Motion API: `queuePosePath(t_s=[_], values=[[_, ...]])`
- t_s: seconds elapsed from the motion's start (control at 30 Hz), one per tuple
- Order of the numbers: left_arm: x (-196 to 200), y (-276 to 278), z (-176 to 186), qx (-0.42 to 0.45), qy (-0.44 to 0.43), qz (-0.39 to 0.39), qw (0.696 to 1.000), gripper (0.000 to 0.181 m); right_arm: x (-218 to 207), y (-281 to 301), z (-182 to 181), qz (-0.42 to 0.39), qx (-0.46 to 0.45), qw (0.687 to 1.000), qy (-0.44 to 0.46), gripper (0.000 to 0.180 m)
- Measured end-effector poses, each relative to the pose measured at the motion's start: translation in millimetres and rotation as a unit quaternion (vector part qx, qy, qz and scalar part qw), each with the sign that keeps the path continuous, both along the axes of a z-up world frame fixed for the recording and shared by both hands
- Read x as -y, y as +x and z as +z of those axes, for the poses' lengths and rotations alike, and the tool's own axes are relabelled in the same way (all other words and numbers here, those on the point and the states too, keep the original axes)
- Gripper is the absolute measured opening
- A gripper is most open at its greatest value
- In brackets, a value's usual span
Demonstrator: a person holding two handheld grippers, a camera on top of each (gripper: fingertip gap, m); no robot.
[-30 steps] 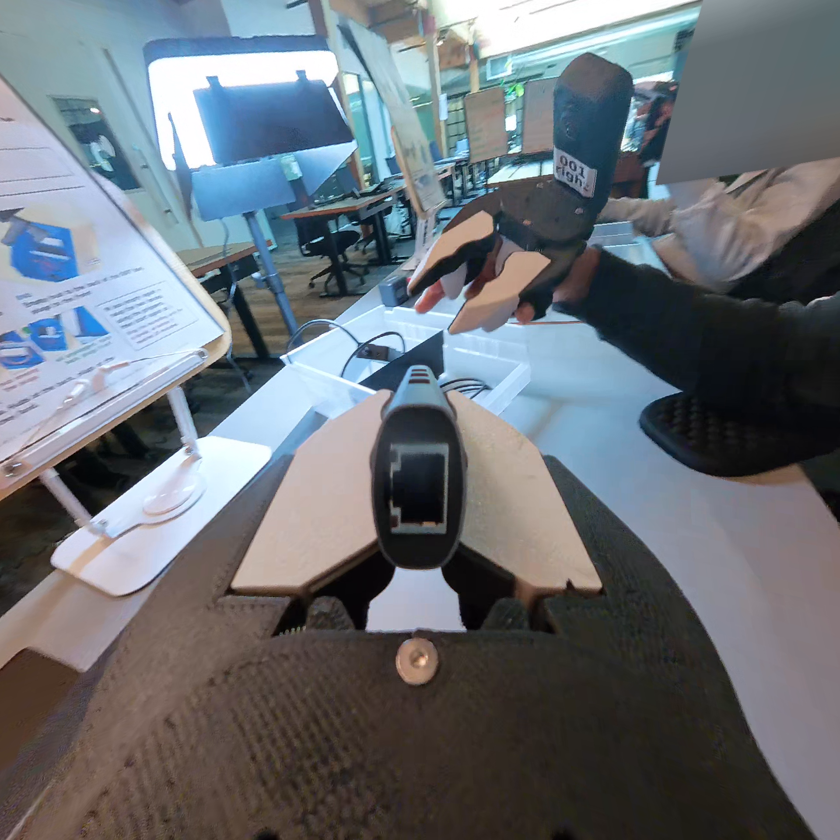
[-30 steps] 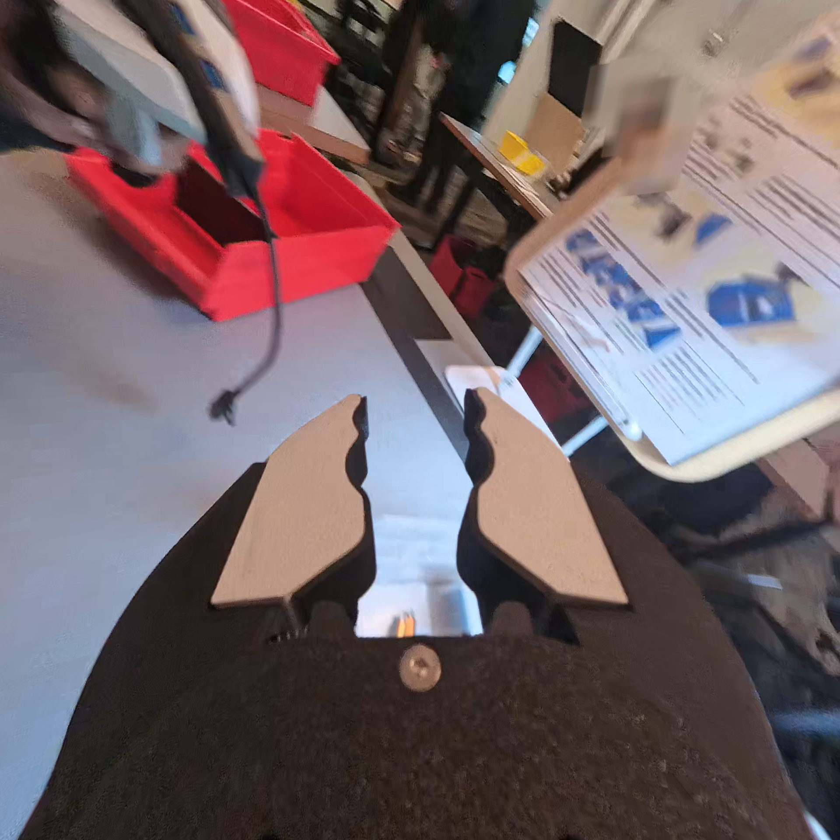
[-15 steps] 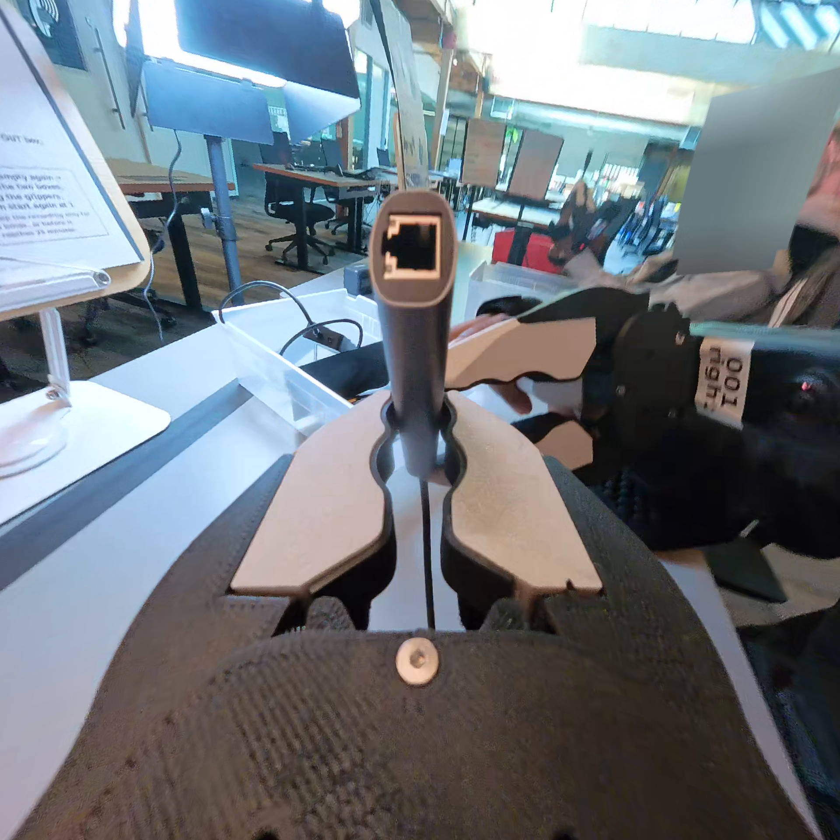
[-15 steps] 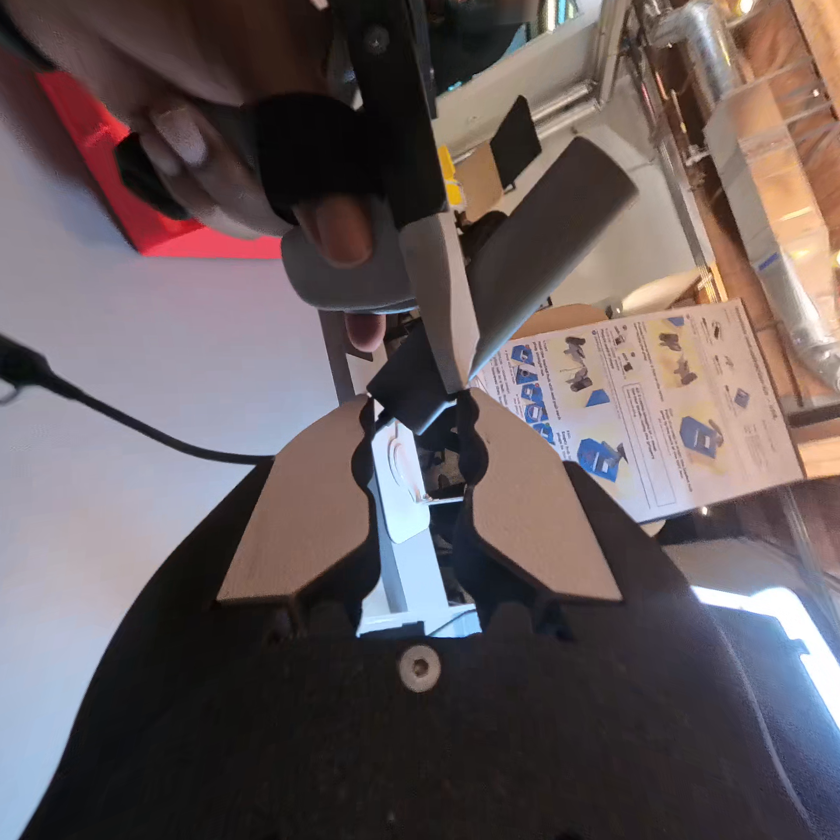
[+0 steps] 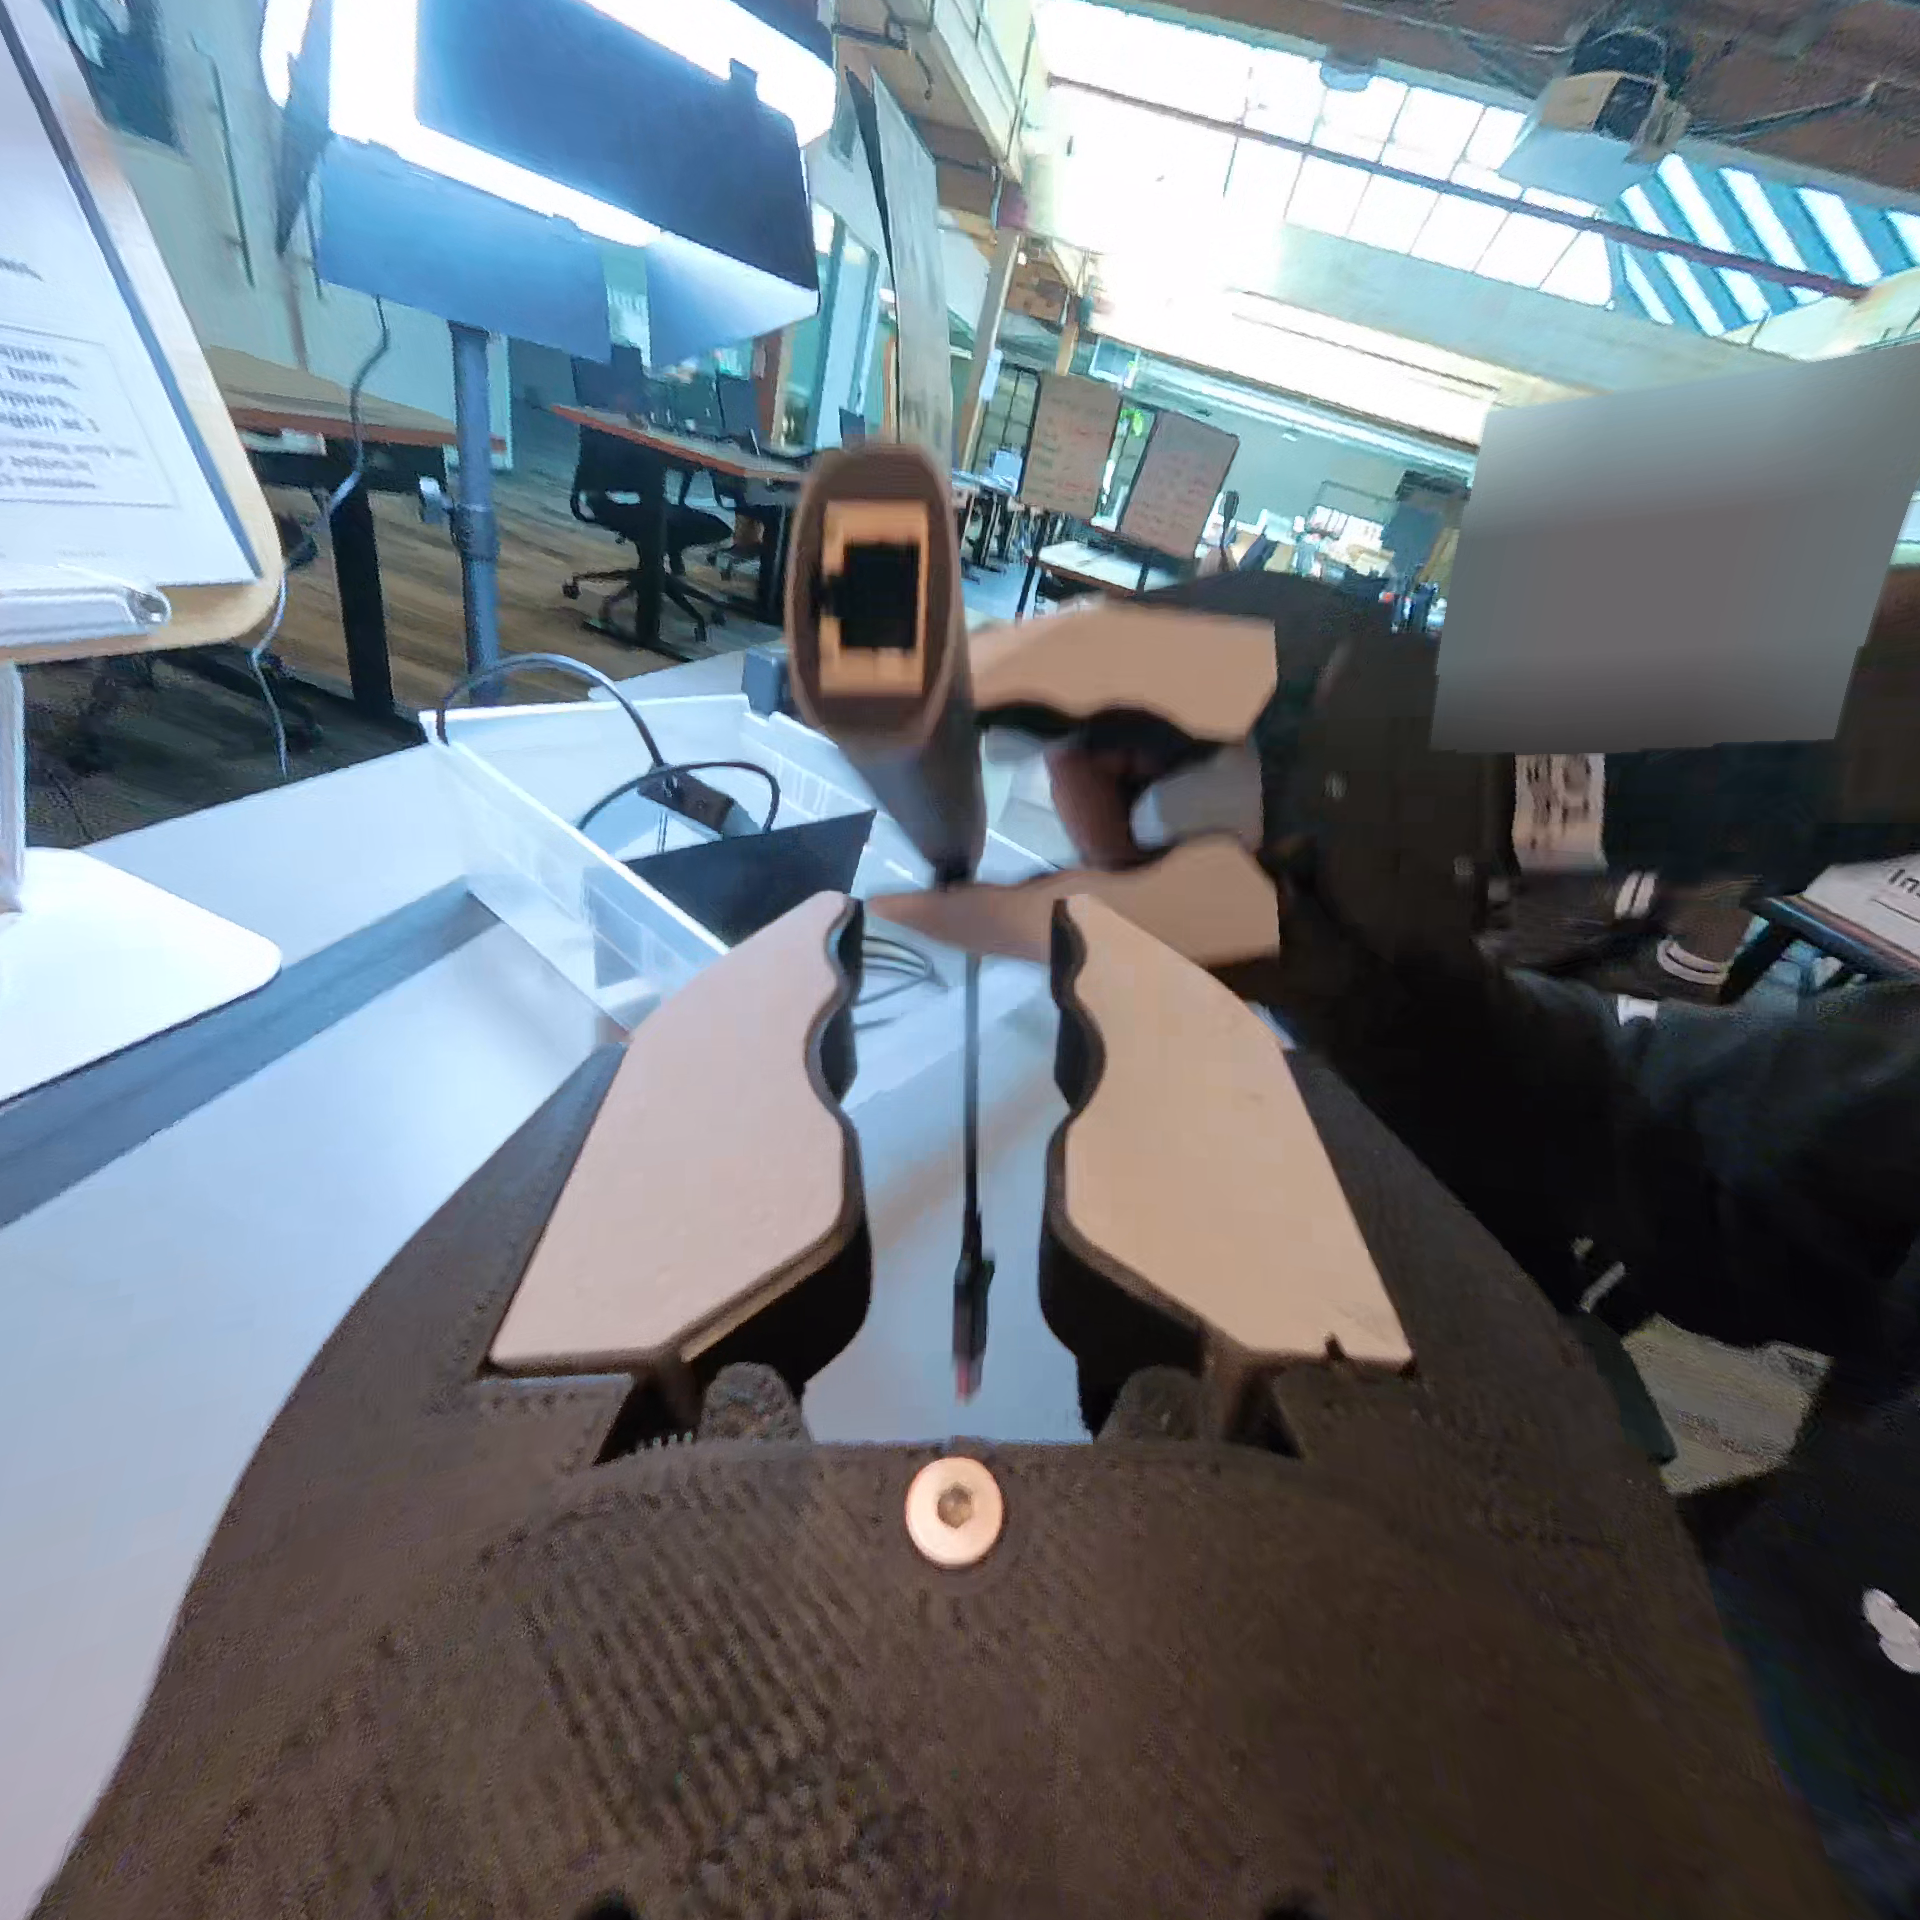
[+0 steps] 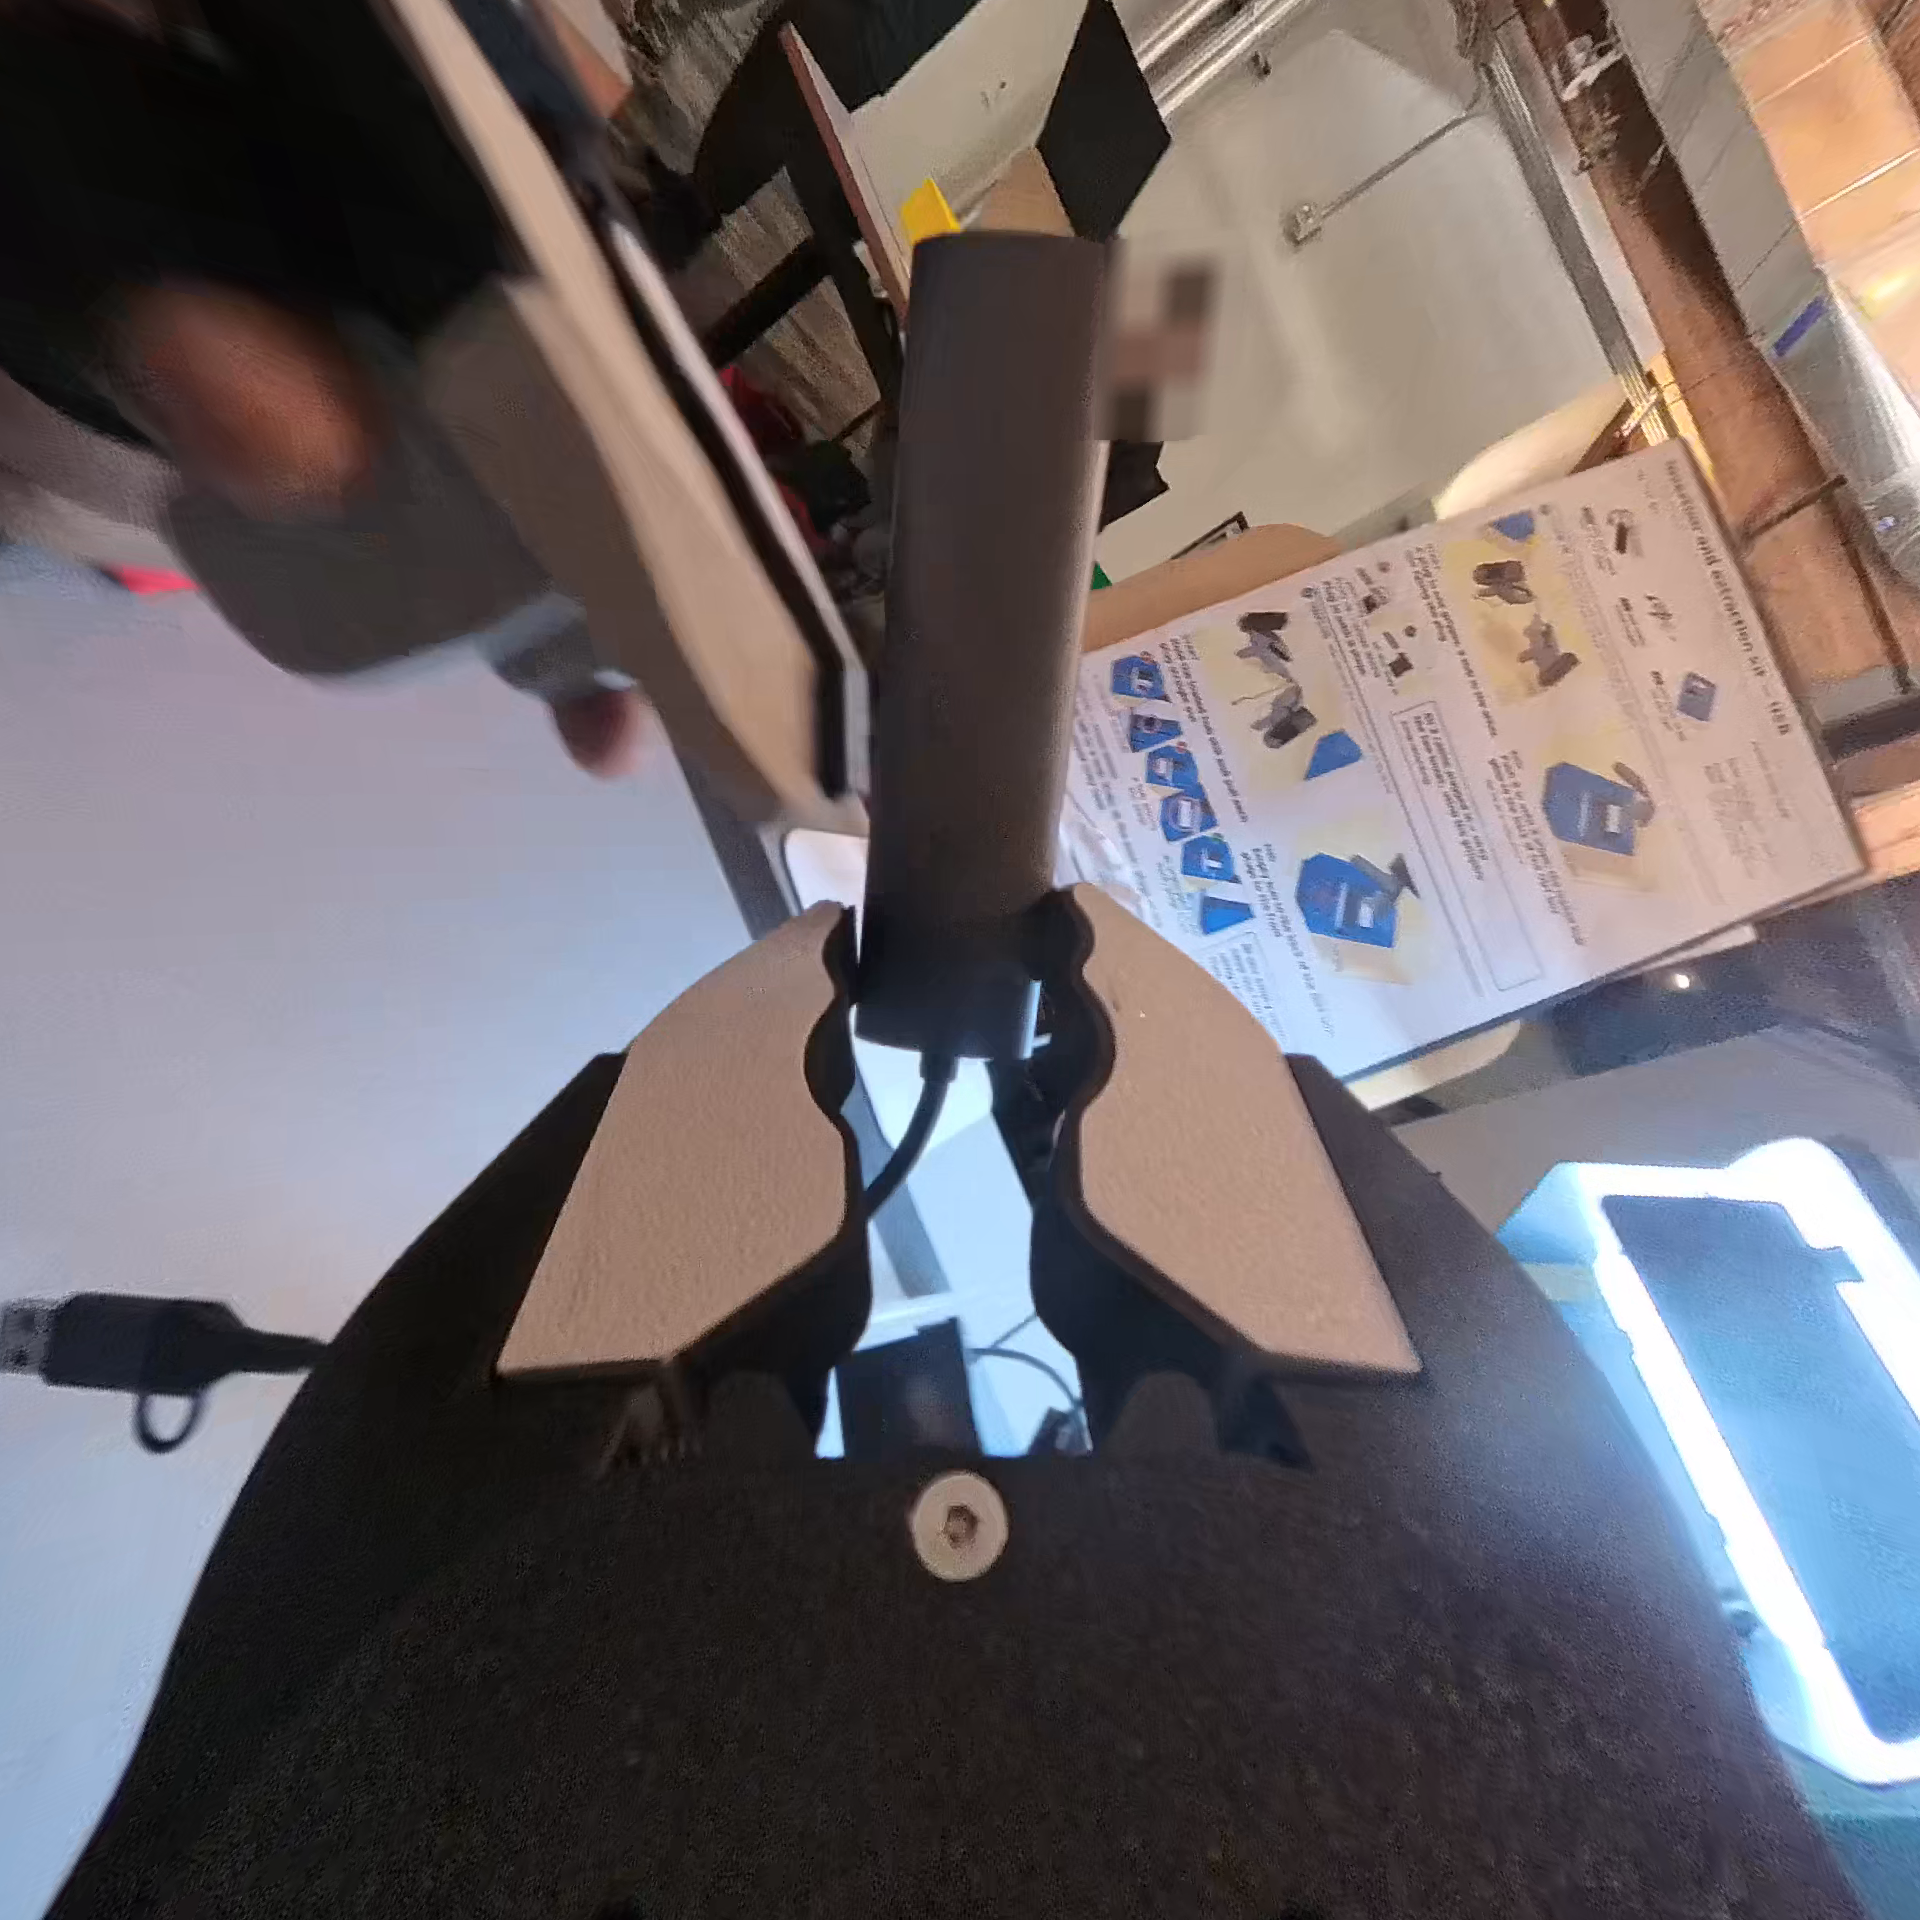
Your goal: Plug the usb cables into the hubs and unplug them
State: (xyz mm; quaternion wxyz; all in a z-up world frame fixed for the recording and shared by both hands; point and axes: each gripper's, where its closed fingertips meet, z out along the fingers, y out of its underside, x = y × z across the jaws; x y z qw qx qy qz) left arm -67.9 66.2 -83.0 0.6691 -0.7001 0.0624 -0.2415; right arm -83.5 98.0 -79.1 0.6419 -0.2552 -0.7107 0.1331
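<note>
A dark grey USB hub [image 5: 883, 623] stands upright in the air just beyond my left gripper [image 5: 954, 935], which is open and empty. The hub's thin black cable [image 5: 971, 1091] hangs down between my left fingers, ending in a plug [image 5: 971, 1309]. My right gripper [image 5: 935, 810] reaches in from the right and clamps the hub's lower end. In the right wrist view my right gripper [image 6: 951, 925] is shut on the cable end of the hub [image 6: 982, 582]. The cable's USB plug [image 6: 94, 1340] dangles at the left. The left gripper's finger [image 6: 665, 520] shows blurred at upper left.
A clear plastic bin [image 5: 582, 800] with loose cables and a black divider sits on the white table [image 5: 260, 1091] ahead. An instruction sheet on a stand [image 5: 94, 416] is at the left, also in the right wrist view [image 6: 1455, 779]. The grippers are tip to tip, or close to it.
My left gripper has opened and let go of the hub. My right gripper has closed on the hub's lower end and now holds it.
</note>
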Motion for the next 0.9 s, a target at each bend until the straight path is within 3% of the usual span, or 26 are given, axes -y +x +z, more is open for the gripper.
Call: queuePosePath(t_s=[0.23, 0.37, 0.47, 0.63, 0.73, 0.9], values=[[18.6, -24.3, -6.7, -0.064, -0.034, 0.046, 0.996, 0.041, -138.0, -0.2, 82.4, -0.094, 0.016, 0.987, 0.128, 0.034], [31.2, -13.5, -43.1, -0.074, -0.080, 0.031, 0.994, 0.039, -226.5, -9.5, 89.8, -0.155, 0.007, 0.973, 0.171, 0.034], [40.7, 0.0, -81.6, -0.077, -0.114, 0.018, 0.990, 0.038, -277.1, -10.6, 62.7, -0.197, -0.010, 0.965, 0.173, 0.034], [51.4, 6.2, -122.4, -0.094, -0.146, 0.015, 0.985, 0.036, -319.6, 3.1, -35.8, -0.238, 0.076, 0.960, 0.126, 0.034], [49.6, 5.3, -123.9, -0.084, -0.145, 0.007, 0.986, 0.035, -330.6, 17.6, -85.3, -0.249, 0.153, 0.956, 0.035, 0.034], [42.6, 10.9, -132.0, -0.060, -0.150, -0.010, 0.987, 0.032, -341.7, 28.1, -114.6, -0.253, 0.229, 0.933, -0.113, 0.034]])
